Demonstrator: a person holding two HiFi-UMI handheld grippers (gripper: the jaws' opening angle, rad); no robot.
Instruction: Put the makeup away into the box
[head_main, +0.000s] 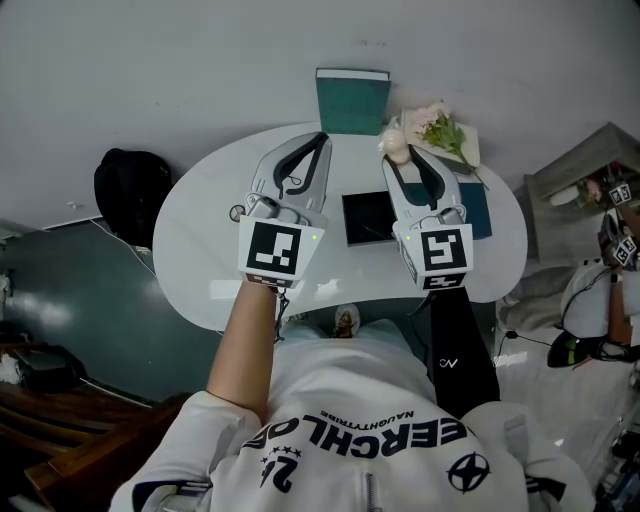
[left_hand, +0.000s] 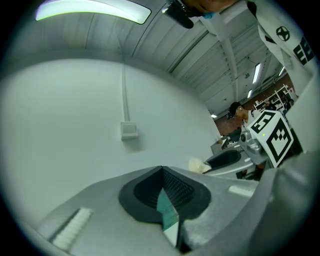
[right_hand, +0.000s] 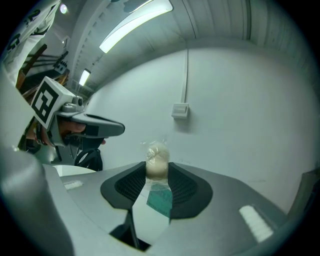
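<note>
A cream makeup sponge (head_main: 397, 146) in clear wrap is pinched at the tip of my right gripper (head_main: 393, 156), above the far side of the white oval table (head_main: 200, 250). In the right gripper view the sponge (right_hand: 156, 162) sits between the black pads, and the right gripper (right_hand: 157, 170) is shut on it. My left gripper (head_main: 320, 139) hovers beside it to the left, jaws meeting at the tip and holding nothing; the left gripper view shows its tips (left_hand: 162, 172) together. A teal box (head_main: 352, 100) stands at the table's far edge. A flat black case (head_main: 368, 218) lies between the grippers.
A bunch of pale flowers (head_main: 440, 130) lies on a card at the far right of the table, next to a teal mat (head_main: 478, 205). A black bag (head_main: 132, 185) sits left of the table. Another person (head_main: 610, 290) with a marker cube is at the right edge.
</note>
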